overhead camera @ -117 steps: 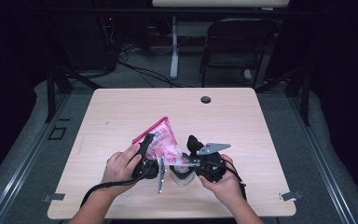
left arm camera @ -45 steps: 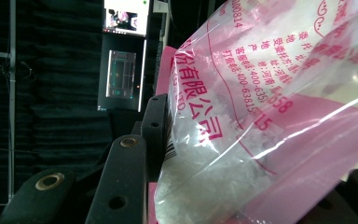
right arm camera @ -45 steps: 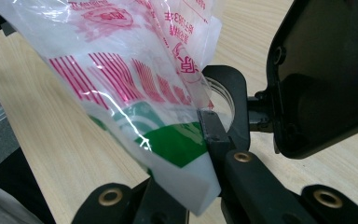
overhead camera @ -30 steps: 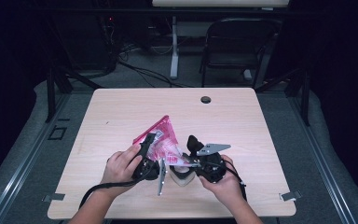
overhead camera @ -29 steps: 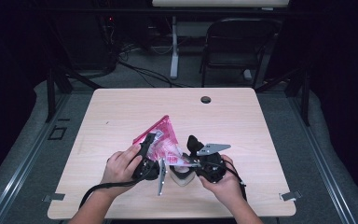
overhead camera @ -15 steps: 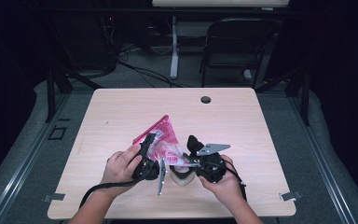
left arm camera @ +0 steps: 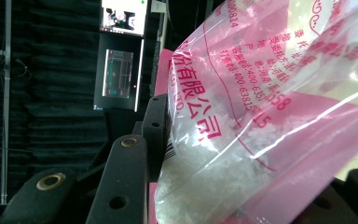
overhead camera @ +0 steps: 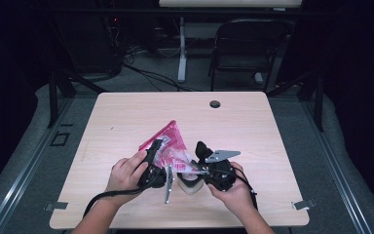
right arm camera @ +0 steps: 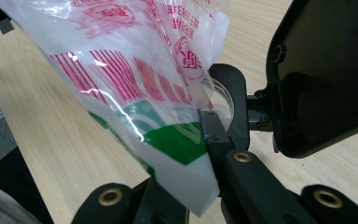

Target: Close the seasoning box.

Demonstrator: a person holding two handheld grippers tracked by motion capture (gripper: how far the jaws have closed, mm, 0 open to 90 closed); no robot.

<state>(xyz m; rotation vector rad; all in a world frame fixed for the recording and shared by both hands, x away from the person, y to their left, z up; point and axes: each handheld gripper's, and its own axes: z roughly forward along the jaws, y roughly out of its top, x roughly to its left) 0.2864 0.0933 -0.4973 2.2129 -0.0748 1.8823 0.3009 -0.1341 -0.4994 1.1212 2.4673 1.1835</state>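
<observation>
- Holding a pink plastic bag point(overhead camera: 168, 146) between them, both grippers sit near the front edge of the table point(overhead camera: 272, 126), well short of the round hole point(overhead camera: 215, 104) at its far edge.
- The left gripper point(overhead camera: 155, 163) has its jaws partly closed around the body of the bag; in the left gripper view the film and the white grains point(left arm camera: 200, 186) inside it lie against the black jaw, so it appears to be clamping the bag.
- The right gripper point(overhead camera: 205, 168) is closed tight on one corner of the bag point(right arm camera: 182, 154); in the right gripper view a thin folded edge is pinched between its jaws.
- Nothing has changed over the last second: both hands and both sets of jaws are where they were, and the bag keeps its tilt.
- That pause suggests the grip is settled and the next move, probably pulling or tearing the bag open, has not begun.
- Against the earliest frame, the bag's far corner now stands up more as a peak instead of lying flatter toward the hole; the hands themselves are in the same spot.
- The bag hangs slightly raised between the grippers, with its upper corner pointing toward the hole.
- A white object point(overhead camera: 190, 183) lies on the table just below the bag, between the two hands; what it is cannot be told.
</observation>
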